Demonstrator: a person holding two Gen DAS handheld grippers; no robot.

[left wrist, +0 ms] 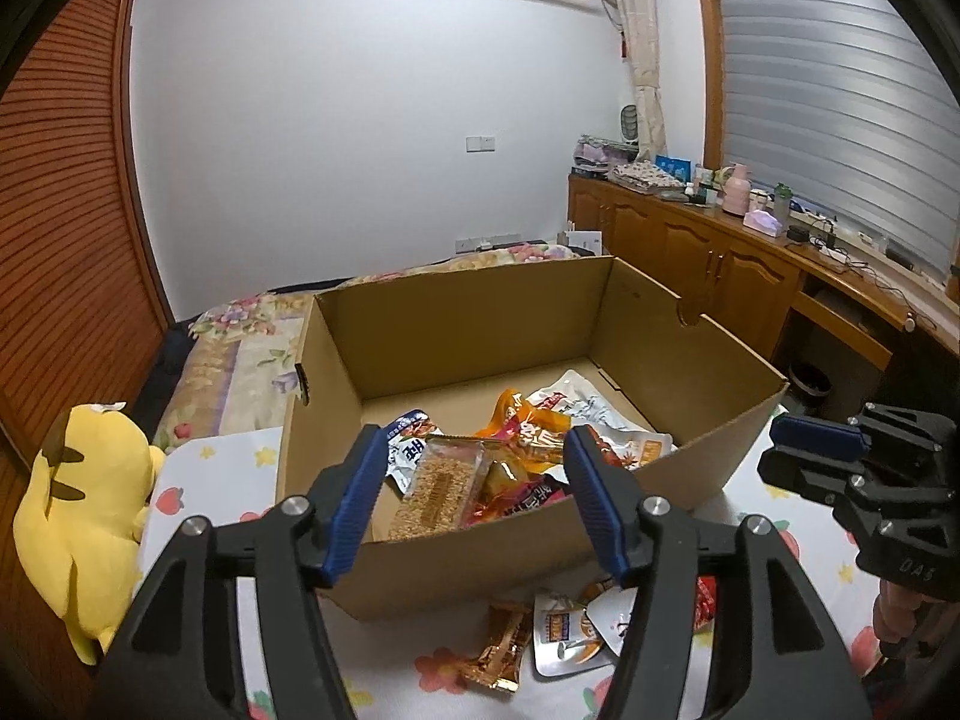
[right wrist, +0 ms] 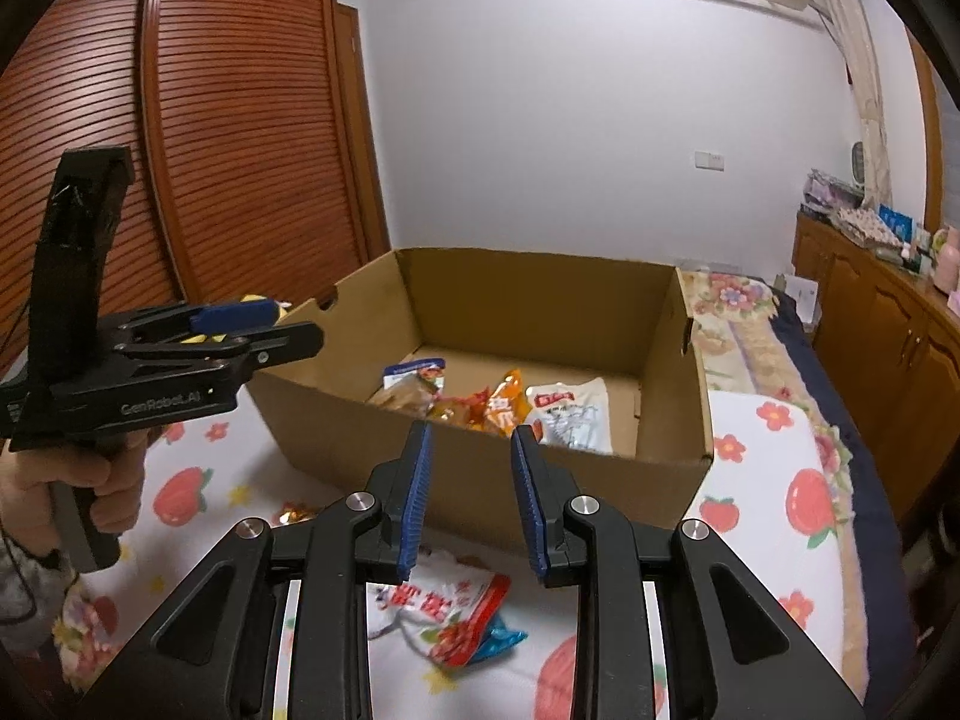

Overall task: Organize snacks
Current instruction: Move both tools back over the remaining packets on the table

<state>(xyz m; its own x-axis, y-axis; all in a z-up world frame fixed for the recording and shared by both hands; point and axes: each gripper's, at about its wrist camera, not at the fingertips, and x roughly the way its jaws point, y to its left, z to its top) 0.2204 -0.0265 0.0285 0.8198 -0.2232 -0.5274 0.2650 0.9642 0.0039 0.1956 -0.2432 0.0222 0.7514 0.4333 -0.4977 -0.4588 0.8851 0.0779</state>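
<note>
An open cardboard box [left wrist: 480,324] [right wrist: 540,300] stands on the bed and holds several snack packets, among them a sesame bar [left wrist: 438,489], an orange packet [left wrist: 528,426] [right wrist: 501,405] and a white pouch [left wrist: 591,405] [right wrist: 570,414]. My left gripper [left wrist: 474,450] is open and empty, above the box's near wall. My right gripper [right wrist: 471,444] is open and empty, in front of the box. Loose packets lie on the sheet before the box: a gold one [left wrist: 501,648], a white one [left wrist: 564,636], and a red-and-white one [right wrist: 444,612].
A yellow plush toy [left wrist: 84,516] sits left of the box. The bed has a fruit-print sheet [right wrist: 780,480]. A wooden louvred wardrobe [right wrist: 210,150] stands at the left. A cluttered wooden cabinet [left wrist: 720,246] runs along the right wall.
</note>
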